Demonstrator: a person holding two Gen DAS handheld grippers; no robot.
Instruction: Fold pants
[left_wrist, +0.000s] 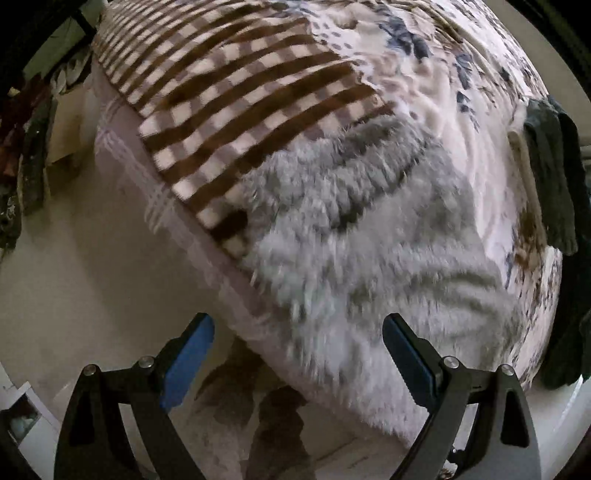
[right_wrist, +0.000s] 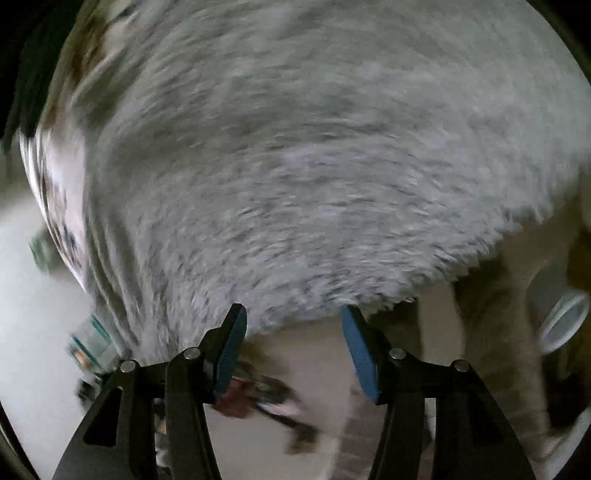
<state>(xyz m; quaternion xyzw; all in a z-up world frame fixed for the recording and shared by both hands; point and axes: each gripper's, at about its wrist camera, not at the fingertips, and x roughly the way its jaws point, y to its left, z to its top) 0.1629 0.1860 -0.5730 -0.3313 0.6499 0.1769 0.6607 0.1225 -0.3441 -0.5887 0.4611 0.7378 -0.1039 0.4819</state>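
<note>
The pants (left_wrist: 369, 240) are a fluffy grey-white garment lying on the bed, running down to its near edge. My left gripper (left_wrist: 299, 321) hovers over that edge, pointing steeply down, jaws wide open; the blue pads (left_wrist: 188, 362) touch nothing. In the right wrist view the same fluffy pants (right_wrist: 295, 166) fill most of the blurred picture, their hem ending just beyond the fingertips. My right gripper (right_wrist: 293, 310) is open about halfway with nothing gripped between its pads.
A brown-and-white checked blanket (left_wrist: 240, 92) lies beside the pants on a floral bedsheet (left_wrist: 424, 74). A dark garment (left_wrist: 554, 177) hangs at the bed's right. Pale floor (left_wrist: 74, 277) lies below the bed edge, with small items (right_wrist: 92, 343) and a white round container (right_wrist: 561, 321).
</note>
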